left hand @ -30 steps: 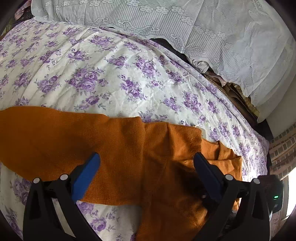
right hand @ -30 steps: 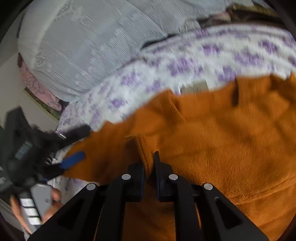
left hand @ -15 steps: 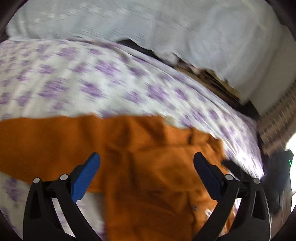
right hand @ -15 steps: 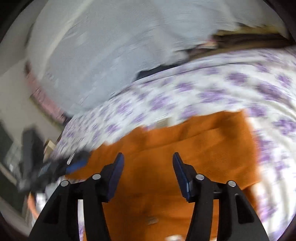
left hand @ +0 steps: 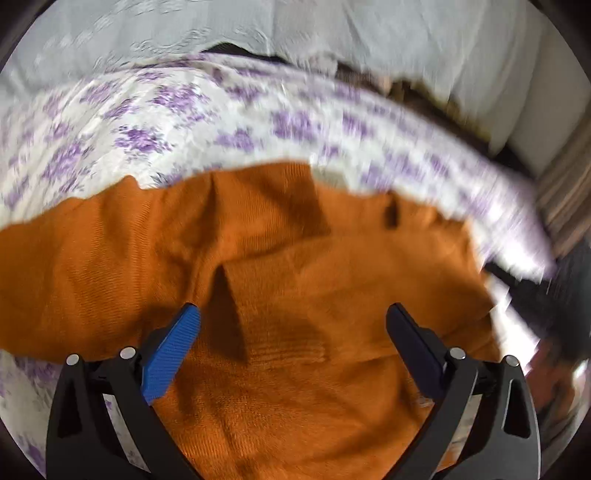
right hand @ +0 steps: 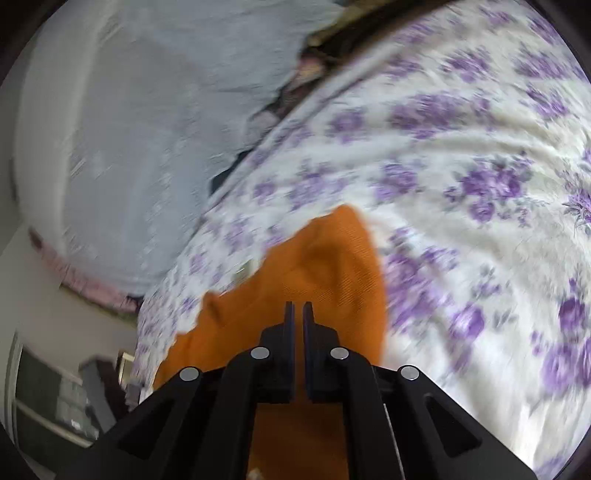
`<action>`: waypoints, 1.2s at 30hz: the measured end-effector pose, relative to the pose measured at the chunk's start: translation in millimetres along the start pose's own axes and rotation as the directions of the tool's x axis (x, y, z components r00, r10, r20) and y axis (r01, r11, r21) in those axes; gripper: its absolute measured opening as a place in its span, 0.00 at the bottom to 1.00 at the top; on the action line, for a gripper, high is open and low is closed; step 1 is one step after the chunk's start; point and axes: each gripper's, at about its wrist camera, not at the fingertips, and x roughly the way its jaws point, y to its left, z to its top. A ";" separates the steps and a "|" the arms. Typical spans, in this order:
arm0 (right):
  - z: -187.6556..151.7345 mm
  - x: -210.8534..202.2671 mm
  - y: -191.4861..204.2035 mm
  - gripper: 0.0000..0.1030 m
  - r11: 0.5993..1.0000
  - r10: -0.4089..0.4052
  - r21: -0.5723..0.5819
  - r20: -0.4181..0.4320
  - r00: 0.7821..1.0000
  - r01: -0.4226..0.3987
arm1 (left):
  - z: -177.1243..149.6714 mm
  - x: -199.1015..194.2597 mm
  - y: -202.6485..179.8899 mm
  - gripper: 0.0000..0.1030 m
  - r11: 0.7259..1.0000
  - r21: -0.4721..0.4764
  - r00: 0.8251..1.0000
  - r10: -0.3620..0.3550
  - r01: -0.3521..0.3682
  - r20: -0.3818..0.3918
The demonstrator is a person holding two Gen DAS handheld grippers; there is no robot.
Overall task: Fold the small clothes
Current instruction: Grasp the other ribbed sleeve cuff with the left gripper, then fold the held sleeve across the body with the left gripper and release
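Observation:
An orange knit sweater (left hand: 280,266) lies on the purple-flowered bedsheet (left hand: 177,122), partly folded, with a sleeve stretched to the left. My left gripper (left hand: 291,325) is open and empty, low over the sweater's middle fold. In the right wrist view my right gripper (right hand: 297,314) has its jaws nearly together over the orange sweater (right hand: 325,273). I cannot tell whether cloth is pinched between them.
The flowered bedsheet (right hand: 461,166) spreads to the right of the sweater. A white lace cover (left hand: 332,29) lies along the far side of the bed. Dark furniture (right hand: 74,398) stands beyond the bed's left edge.
My right gripper opened half a second ago, moved along the sweater and closed again. My left gripper stayed open and moved in lower over the sweater.

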 end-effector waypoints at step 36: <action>-20.8 -40.7 -53.2 0.60 0.999 -0.030 0.029 0.132 0.991 0.027 | -57.8 -87.6 271.8 0.05 0.620 -0.757 0.965 -0.003 0.208 0.263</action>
